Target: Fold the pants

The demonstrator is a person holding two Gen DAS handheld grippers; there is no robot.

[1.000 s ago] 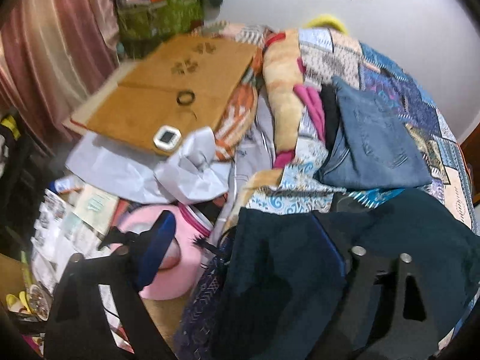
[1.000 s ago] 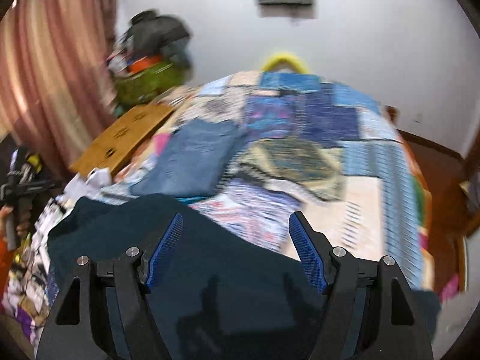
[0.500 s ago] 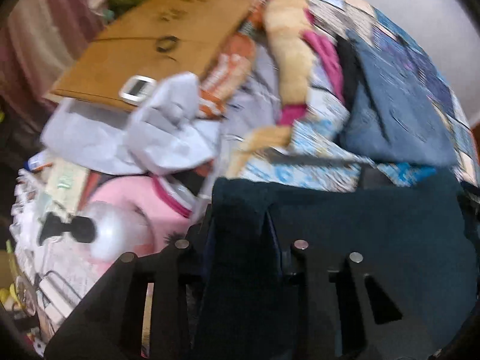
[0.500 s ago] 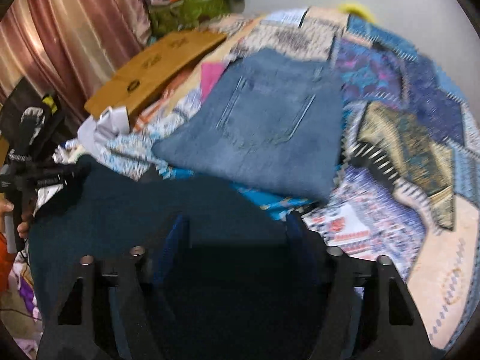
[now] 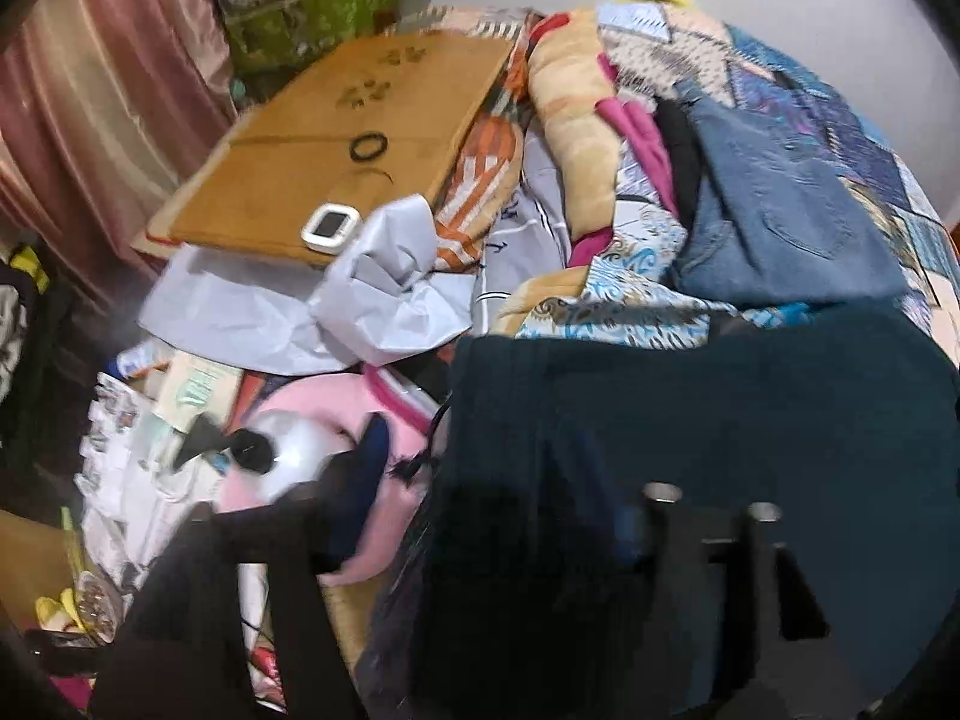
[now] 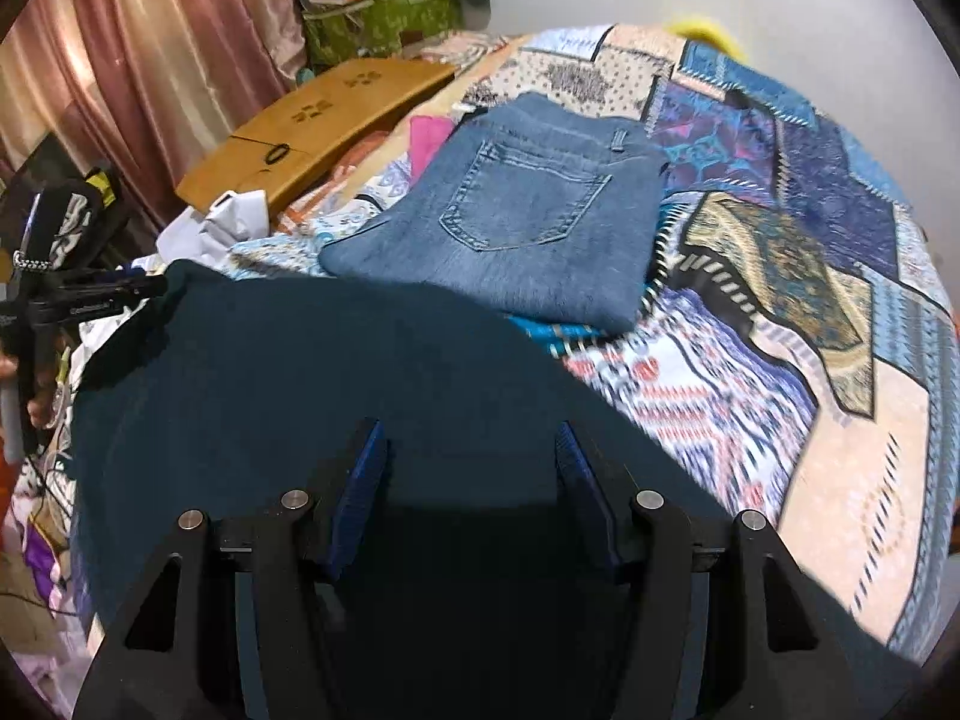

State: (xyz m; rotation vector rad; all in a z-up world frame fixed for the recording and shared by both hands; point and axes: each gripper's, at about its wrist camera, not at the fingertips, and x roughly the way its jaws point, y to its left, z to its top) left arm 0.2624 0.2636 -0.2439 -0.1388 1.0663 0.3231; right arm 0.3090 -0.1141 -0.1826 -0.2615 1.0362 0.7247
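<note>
Dim, even indoor light, strong fisheye bending and black vignette at the corners, motion blur throughout the left view, deep shadow between the jaws, soft sheen on the curtain (image 6: 150, 60) beyond

The dark teal pants (image 6: 312, 384) under the right gripper (image 6: 471, 483) are soft, matt cloth with a fine nap. Beyond them the folded jeans (image 6: 528, 222) show rough, stitched blue denim on a printed patchwork bedspread (image 6: 780, 312). Ahead and left of the left gripper (image 5: 498, 498) lie a smooth matt wooden board (image 5: 336, 138), crumpled white paper (image 5: 390, 294) and sheeny pink curtains (image 5: 114, 84).

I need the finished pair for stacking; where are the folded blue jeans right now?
The folded blue jeans lie on the patchwork bedspread, centre of the right wrist view, just beyond the dark teal pants.
</note>
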